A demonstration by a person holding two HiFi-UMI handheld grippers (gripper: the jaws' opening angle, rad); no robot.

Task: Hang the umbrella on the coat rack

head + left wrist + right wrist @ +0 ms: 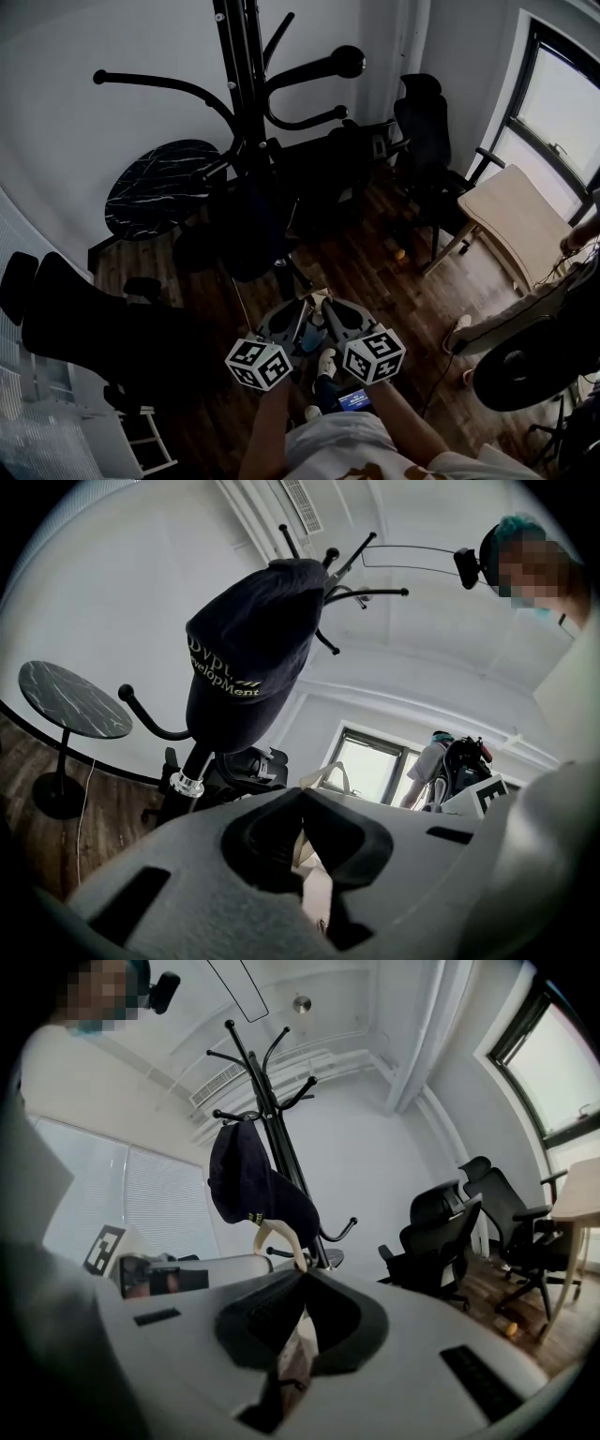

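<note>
The black coat rack (239,56) stands ahead, with curved hooks (361,592) on its pole (267,1091). A folded dark navy umbrella (248,230) with pale print (248,649) is up against the rack; I cannot tell whether it rests on a hook. Its cream curved handle (281,1237) comes down to my right gripper (303,1274), which is shut on it. My left gripper (302,794) is shut too, with cream showing between its jaws. In the head view the left gripper (306,304) and right gripper (328,304) meet tip to tip at the handle (319,296).
A round black marble side table (159,192) stands left of the rack. Black office chairs (427,141) are behind it on the right, and a wooden table (520,220) is by the window. A dark padded seat (84,328) fills the left. A person (431,761) stands by the window.
</note>
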